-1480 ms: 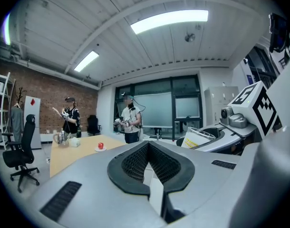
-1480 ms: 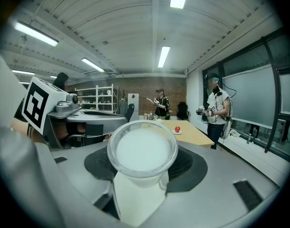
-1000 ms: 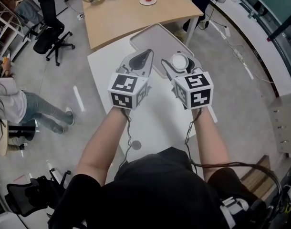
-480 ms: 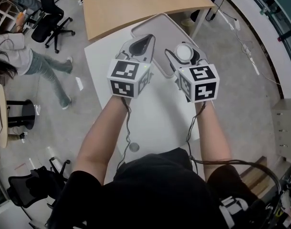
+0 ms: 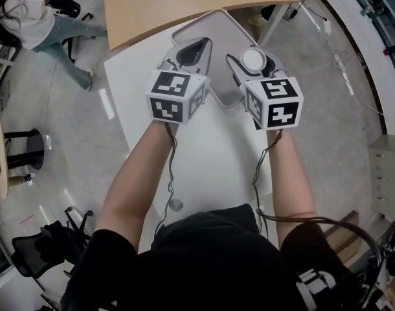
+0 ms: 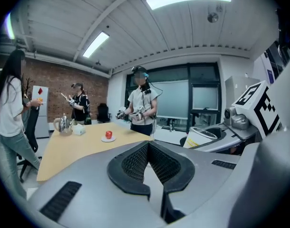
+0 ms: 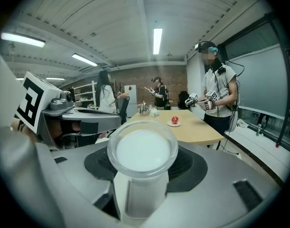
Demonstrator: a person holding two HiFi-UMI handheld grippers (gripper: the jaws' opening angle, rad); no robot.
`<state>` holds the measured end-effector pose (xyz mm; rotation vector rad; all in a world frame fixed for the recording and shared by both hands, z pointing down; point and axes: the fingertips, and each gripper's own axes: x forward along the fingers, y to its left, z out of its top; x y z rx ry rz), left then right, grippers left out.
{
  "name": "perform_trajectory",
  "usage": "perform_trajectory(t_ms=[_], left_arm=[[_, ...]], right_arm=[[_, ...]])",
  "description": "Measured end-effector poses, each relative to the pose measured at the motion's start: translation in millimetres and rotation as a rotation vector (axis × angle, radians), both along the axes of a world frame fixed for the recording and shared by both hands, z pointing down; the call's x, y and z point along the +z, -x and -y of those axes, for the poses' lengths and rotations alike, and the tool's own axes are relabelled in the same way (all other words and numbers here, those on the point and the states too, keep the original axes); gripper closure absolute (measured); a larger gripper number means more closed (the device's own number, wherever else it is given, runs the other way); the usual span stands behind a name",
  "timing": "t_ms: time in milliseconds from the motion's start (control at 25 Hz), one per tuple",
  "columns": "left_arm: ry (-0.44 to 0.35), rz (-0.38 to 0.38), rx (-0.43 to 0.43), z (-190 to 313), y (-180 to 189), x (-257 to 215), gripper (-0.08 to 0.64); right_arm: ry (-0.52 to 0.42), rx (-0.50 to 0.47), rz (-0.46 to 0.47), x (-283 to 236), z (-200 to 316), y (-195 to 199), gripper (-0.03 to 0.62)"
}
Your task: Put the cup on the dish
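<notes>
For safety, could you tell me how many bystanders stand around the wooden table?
3: one with long hair left of the wooden table, one in black behind it, one wearing a headset right of it.

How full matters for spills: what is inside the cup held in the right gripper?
Inside the cup only an even white surface shows below the clear rim, with no separate object. Whether that is liquid or the bare bottom cannot be told; it covers anything beneath.
</notes>
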<state>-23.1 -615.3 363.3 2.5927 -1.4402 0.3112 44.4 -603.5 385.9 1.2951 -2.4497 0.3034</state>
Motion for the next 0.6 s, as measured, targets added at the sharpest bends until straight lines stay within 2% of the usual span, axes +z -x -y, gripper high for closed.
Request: perform_trajectory(t_ms=[200,600], left_arm=[[0.044,-0.004,0.012,23.1,-9.7,29.7,0.552],[0.087,0.021,-0.02,69.5,-12.3,89.6,0.552]], right_arm=[[0.028,-0.002,-0.01,26.4,25.6,-2.7,0.328],[0.081,-0.007,-0.043,85.4,71.2,-1.2,0.328]])
